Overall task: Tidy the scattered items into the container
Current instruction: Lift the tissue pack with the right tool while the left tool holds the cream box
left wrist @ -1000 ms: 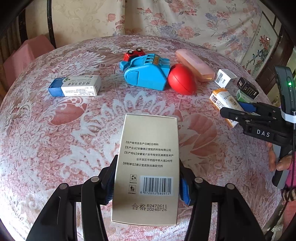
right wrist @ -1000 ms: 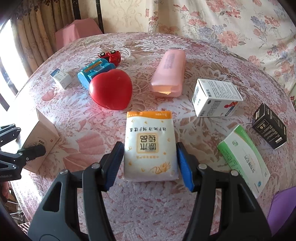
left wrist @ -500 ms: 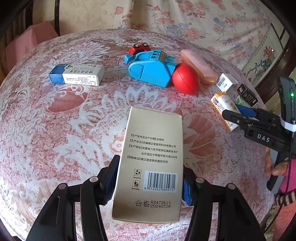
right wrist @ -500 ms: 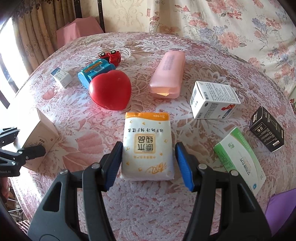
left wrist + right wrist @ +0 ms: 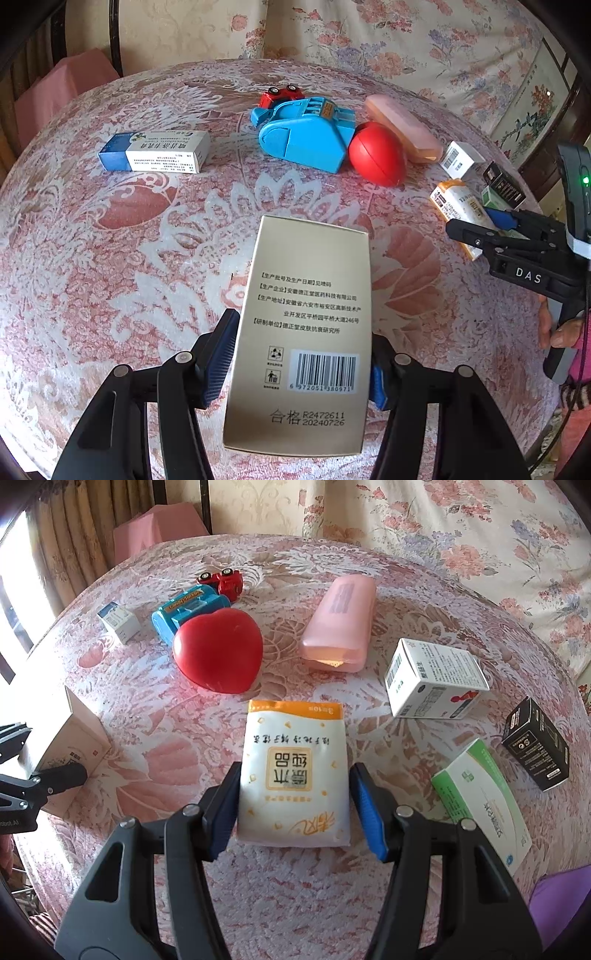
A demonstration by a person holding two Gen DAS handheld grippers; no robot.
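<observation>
Left wrist view: left claw (image 5: 301, 360) is clamped on a gold carton (image 5: 306, 332), pads on its long side walls near the barcode end; the carton is raised above the bench (image 5: 110, 258). Carton looks light, stiff, slick-faced; side grip suits it, though hard squeezing would likely dent the card. Blue-and-white box (image 5: 155, 150), blue toy (image 5: 304, 134), red toy car (image 5: 280, 94) and red heart (image 5: 376, 153) lie beyond.

Right wrist view: right claw (image 5: 295, 806) is spread, straddling a tissue pack (image 5: 293, 771) lying flat; pads not yet pressing. Pack is probably soft, light and crinkly, best pinched across its width at mid-length. Only this view shows the green box (image 5: 484, 805) in full and the pink case (image 5: 338, 622) lid. No container is visible in either view.
</observation>
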